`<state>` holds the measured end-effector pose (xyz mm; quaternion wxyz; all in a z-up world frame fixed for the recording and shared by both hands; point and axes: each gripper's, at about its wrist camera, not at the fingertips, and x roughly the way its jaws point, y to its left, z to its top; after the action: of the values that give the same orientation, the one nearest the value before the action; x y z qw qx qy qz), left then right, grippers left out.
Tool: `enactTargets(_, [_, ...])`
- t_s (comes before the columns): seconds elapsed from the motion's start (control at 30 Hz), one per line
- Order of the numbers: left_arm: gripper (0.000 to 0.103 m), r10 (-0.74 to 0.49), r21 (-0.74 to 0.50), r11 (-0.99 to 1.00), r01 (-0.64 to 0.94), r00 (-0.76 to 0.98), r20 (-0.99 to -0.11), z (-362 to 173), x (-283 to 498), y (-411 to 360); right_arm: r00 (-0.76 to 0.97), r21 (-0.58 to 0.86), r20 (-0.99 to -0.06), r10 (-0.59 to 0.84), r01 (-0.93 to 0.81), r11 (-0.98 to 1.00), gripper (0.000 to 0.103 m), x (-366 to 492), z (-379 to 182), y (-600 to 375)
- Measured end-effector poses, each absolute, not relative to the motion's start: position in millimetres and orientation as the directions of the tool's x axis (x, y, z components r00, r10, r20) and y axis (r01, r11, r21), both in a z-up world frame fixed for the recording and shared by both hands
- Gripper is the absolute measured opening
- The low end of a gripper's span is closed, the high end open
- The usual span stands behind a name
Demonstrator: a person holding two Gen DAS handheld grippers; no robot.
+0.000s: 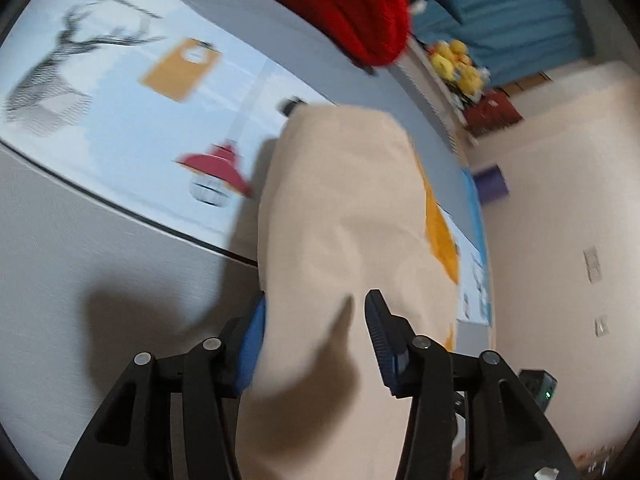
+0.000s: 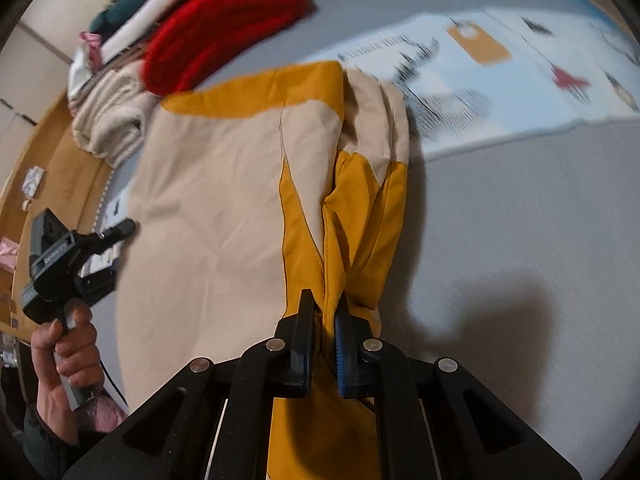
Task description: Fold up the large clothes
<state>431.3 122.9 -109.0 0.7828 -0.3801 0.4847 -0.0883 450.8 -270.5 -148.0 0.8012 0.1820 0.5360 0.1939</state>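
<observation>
A large beige and mustard-yellow garment [image 2: 208, 216] lies spread on a grey surface [image 2: 500, 240]. My right gripper [image 2: 325, 312] is shut on a bunched mustard sleeve fold [image 2: 360, 240] and holds it lifted. In the left wrist view the beige cloth [image 1: 340, 220] hangs between the jaws of my left gripper [image 1: 316, 312], which stand apart around it; the fingers [image 1: 378, 320] do not press the cloth. The left gripper also shows in the right wrist view [image 2: 120, 229], held by a hand at the garment's left edge.
A red knit item [image 2: 224, 24] and a pile of other folded clothes [image 2: 108, 120] lie at the far end. A light blue printed sheet [image 2: 500, 80] covers part of the surface. A wooden floor [image 2: 52, 176] shows at left.
</observation>
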Motion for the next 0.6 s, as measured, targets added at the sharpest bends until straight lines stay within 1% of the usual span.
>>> enactTargets(0.13, [0.045,-0.500,-0.664,0.716,-0.213,0.507,-0.702,-104.6,423.6,137.4,0.314,0.465,-0.820,0.478,-0.121,0.877,0.012,455.0,-152.0,-260.7])
enactTargets(0.2, [0.046,-0.525,-0.651,0.743,-0.154,0.468,-0.711,-102.3,415.5,130.3,0.312,0.423,-0.843,0.438,-0.117,0.899,0.017,452.5,-151.2,-261.4])
enactTargets(0.27, [0.046,-0.552,-0.627,0.776,-0.067,0.409,-0.727,-100.9,407.0,116.8,0.306,0.405,-0.858,0.412,-0.089,0.910,0.028,451.2,-153.9,-267.6])
enactTargets(0.33, [0.047,-0.552,-0.578,0.816,0.028,0.336,-0.763,-102.1,398.9,94.9,0.303,0.410,-0.859,0.412,-0.074,0.909,0.030,445.3,-152.7,-276.0])
enactTargets(0.4, [0.047,-0.478,-0.473,0.876,0.091,0.279,-0.833,-109.0,391.1,73.3,0.283,0.411,-0.862,0.420,-0.095,0.907,0.032,436.3,-152.3,-280.7])
enactTargets(0.43, [0.051,-0.393,-0.378,0.920,0.108,0.233,-0.890,-120.9,386.5,63.2,0.270,0.396,-0.870,0.411,-0.112,0.911,0.035,432.5,-153.0,-279.8])
enactTargets(0.47, [0.056,-0.329,-0.312,0.943,0.114,0.205,-0.922,-131.0,383.0,56.8,0.247,0.361,-0.890,0.383,-0.133,0.923,0.038,426.9,-156.5,-278.1])
enactTargets(0.5, [0.061,-0.267,-0.248,0.962,0.116,0.193,-0.944,-138.4,378.3,53.3,0.219,0.320,-0.912,0.347,-0.148,0.936,0.040,421.2,-161.7,-277.1])
enactTargets(0.53, [0.061,-0.228,-0.208,0.972,0.112,0.206,-0.952,-138.7,374.1,51.4,0.188,0.289,-0.930,0.315,-0.154,0.945,0.044,414.6,-168.2,-278.6])
enactTargets(0.6, [0.059,-0.199,-0.179,0.979,0.100,0.258,-0.945,-124.9,365.9,48.1,0.146,0.271,-0.945,0.291,-0.143,0.952,0.047,404.0,-174.1,-284.3])
